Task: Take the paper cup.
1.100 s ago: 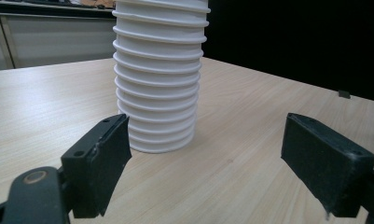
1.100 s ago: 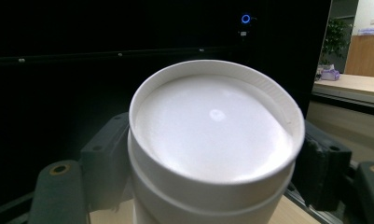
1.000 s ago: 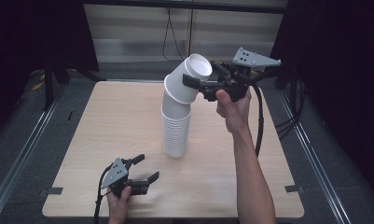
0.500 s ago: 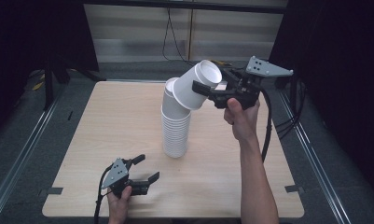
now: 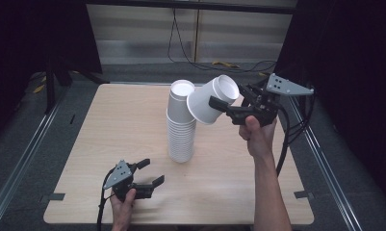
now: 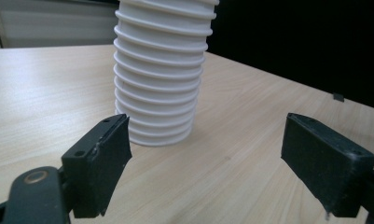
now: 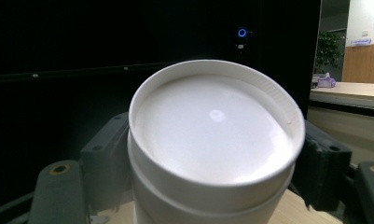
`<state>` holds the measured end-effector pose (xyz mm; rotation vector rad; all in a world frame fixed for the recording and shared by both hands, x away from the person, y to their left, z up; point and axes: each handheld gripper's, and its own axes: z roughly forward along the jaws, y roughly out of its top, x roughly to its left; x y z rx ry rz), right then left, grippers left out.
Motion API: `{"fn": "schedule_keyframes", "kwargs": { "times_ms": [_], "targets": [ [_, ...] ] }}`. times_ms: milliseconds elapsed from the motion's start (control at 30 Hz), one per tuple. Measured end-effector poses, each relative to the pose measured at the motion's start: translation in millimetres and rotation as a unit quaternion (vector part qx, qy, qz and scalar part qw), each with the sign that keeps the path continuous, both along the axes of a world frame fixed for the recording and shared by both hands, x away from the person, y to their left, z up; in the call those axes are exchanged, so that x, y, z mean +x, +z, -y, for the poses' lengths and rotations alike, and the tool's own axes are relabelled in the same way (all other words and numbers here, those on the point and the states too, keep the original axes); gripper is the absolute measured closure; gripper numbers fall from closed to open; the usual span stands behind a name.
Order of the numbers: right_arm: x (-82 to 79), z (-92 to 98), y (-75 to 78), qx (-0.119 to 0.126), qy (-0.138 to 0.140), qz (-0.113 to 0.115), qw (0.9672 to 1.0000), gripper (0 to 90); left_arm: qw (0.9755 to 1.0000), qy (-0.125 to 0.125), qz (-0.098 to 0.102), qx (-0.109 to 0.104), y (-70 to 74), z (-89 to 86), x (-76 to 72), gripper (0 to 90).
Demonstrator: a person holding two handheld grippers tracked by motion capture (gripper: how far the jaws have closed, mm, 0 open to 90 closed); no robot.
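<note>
Surface [image 5: 109, 125]: we keep the work on the wooden top.
Stack [image 5: 181, 122]: our tall cup pile stands upright mid-surface, many cups left to take.
Lifted cup [image 5: 212, 100]: one cup is off, tilted in the air just right of the stack's top.
Right tool [image 5: 229, 108]: we clamp it on that cup.
Left tool [image 5: 151, 174]: we rest it low near the front edge, jaws apart and empty.

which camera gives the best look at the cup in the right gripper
The high view: the cup hangs tilted in the right gripper beside the stack. The right gripper view shows its bottom end close up.
</note>
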<state>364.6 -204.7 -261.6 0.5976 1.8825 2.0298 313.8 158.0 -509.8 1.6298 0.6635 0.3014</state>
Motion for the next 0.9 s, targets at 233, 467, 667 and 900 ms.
{"fn": "schedule_keyframes", "kwargs": {
  "times_ms": [233, 467, 667, 900],
  "targets": [
    [-9.9, 9.6, -9.3, -0.001, -0.006, -0.005, 1.0, 24.1, 0.9998, -0.016, -0.004, -0.014, 0.0, 0.7, 1.3, 15.6],
    [-18.4, 12.5, -32.3, -0.002, -0.004, -0.015, 0.9999, 24.1, 0.9989, -0.027, 0.005, -0.037, 18.9, 1.8, 0.4, 15.6],
    [-21.4, 9.8, -56.4, 0.002, 0.005, -0.035, 0.9994, 24.1, 0.9968, -0.062, 0.023, -0.046, 40.5, 7.6, -1.0, 15.6],
    [-26.8, -1.6, -84.7, 0.005, 0.025, -0.048, 0.9985, 24.1, 0.9951, -0.087, 0.025, -0.04, 48.6, 17.3, -0.4, 15.5]
  ]
}}
